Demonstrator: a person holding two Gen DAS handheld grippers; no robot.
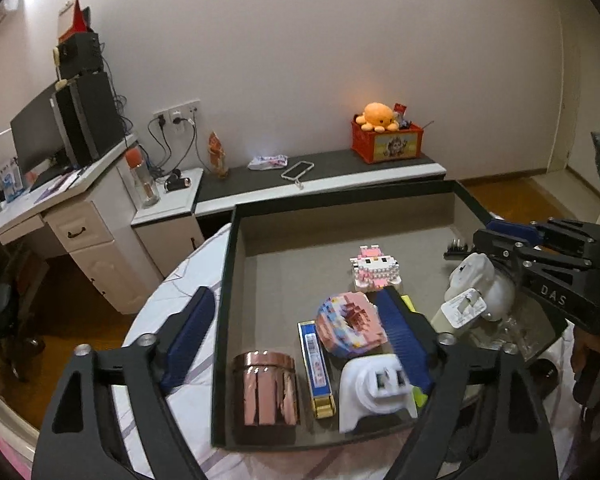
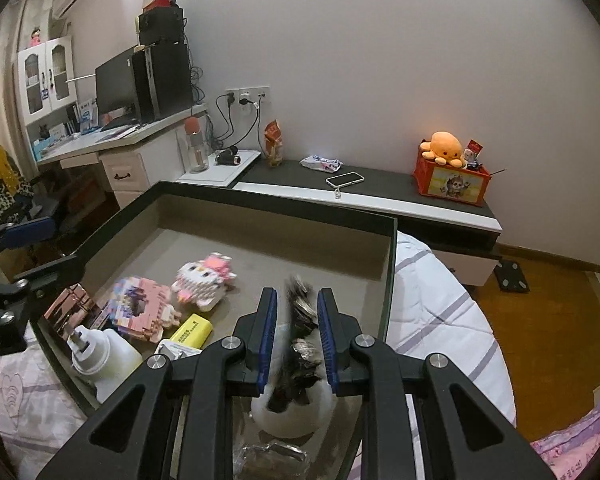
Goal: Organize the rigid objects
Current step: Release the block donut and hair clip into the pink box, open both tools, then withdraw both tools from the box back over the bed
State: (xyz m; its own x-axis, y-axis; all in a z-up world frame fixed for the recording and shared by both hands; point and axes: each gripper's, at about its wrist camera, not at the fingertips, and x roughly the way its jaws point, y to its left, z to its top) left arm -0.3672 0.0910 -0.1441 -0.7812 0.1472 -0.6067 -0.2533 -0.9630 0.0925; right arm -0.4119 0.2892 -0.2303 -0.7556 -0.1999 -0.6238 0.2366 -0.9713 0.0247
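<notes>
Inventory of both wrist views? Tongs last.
shallow box: 1, black rim, grey floor, on bed
shiny metal jar: 1, rose-gold, box's near left corner
narrow flat bar: 1, blue and gold, right of jar
block-built doughnut: 1, pink, box centre
block-built cat: 1, white and pink, behind doughnut
plastic plug adapter: 1, white, box's near edge
small plastic block: 1, yellow, beside doughnut
plush octopus: 1, orange, on red crate, far shelf
bristly item: 1, black, between right tongs
left tongs: 1, black, open across box's left rim
right tongs: 1, black, closed on bristly item

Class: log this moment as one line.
left gripper: jaws open over tray | right gripper: shut on dark object
</notes>
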